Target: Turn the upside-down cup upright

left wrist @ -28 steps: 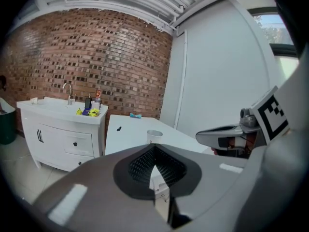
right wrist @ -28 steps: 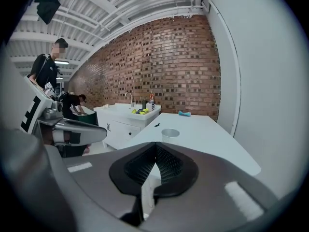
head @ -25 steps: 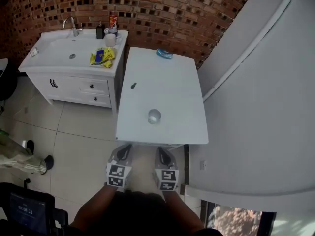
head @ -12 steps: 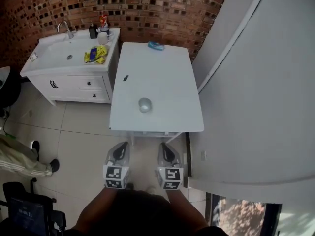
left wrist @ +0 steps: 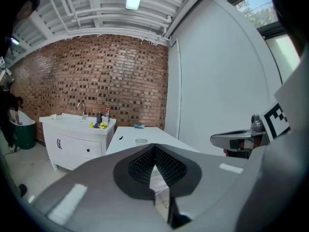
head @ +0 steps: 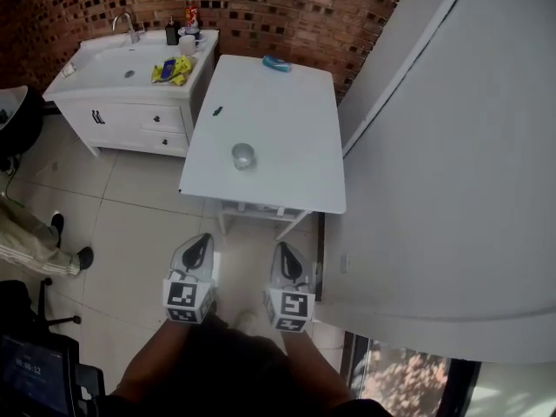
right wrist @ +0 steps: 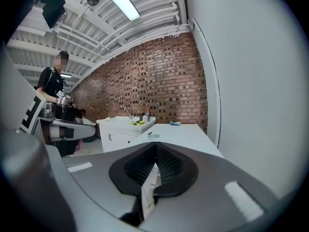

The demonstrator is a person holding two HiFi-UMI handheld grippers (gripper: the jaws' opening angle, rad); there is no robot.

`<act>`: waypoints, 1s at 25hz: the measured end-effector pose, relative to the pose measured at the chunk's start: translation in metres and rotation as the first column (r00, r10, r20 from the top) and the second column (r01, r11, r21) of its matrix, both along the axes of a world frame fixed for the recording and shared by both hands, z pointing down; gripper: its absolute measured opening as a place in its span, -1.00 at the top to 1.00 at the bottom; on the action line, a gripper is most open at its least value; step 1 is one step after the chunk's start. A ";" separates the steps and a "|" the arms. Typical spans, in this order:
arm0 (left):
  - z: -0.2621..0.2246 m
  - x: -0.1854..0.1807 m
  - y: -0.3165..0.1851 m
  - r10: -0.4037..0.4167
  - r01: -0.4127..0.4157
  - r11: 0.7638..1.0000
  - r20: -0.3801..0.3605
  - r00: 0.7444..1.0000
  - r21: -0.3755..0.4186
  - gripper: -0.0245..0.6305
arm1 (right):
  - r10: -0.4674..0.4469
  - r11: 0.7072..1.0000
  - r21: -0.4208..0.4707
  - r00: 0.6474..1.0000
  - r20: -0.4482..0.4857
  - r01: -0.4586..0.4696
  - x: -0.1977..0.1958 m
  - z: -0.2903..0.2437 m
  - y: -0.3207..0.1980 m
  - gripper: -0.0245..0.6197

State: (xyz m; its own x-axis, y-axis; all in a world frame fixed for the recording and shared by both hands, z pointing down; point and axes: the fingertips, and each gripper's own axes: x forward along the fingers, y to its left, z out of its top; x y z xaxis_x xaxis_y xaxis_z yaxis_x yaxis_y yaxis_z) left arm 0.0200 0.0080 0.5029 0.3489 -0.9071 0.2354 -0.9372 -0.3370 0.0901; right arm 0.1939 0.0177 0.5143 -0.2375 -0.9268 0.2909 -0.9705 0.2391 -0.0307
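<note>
hanging short of the table [head: 287, 129] and cup [head: 243, 156] beside sink cabinet [head: 130, 118], left claw [head: 198, 242] and right claw [head: 282, 252] are closed, empty.

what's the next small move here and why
Probably bring both grippers forward toward the table. The cup sits near its front edge, while the left gripper and right gripper hang over the floor short of it, both shut and empty. Opening one to take the cup would come after.
</note>
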 end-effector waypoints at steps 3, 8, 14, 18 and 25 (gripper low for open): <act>0.001 0.007 0.018 -0.010 0.010 1.000 -0.011 1.000 0.001 0.94 | -0.042 0.998 0.044 0.999 -0.013 0.042 -0.003 -0.007 0.015 0.89; -0.002 0.035 0.052 0.008 -0.008 1.000 0.012 1.000 0.005 0.94 | -0.089 0.994 0.060 0.996 -0.012 0.089 -0.002 -0.006 0.040 0.89; 0.000 0.047 0.066 0.070 -0.070 0.997 0.016 0.997 0.033 0.94 | -0.080 0.995 0.065 0.997 0.022 0.078 -0.002 0.008 0.043 0.89; 0.006 0.041 0.064 0.056 -0.056 0.998 0.023 0.998 0.025 0.93 | -0.081 0.996 0.044 0.996 0.044 0.079 -0.006 0.013 0.033 0.89; 0.008 0.036 0.061 0.040 -0.040 0.999 0.012 0.999 0.014 0.93 | -0.107 0.994 0.040 0.994 0.002 0.106 -0.014 0.012 0.038 0.89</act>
State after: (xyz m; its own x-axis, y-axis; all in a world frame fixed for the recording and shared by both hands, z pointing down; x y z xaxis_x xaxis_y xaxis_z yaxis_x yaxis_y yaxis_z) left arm 0.0557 0.0692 0.5109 0.3822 -0.8959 0.2267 -0.9239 -0.3754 0.0741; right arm 0.1804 0.0558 0.5266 -0.3364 -0.9070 0.2532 -0.9394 0.3422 -0.0225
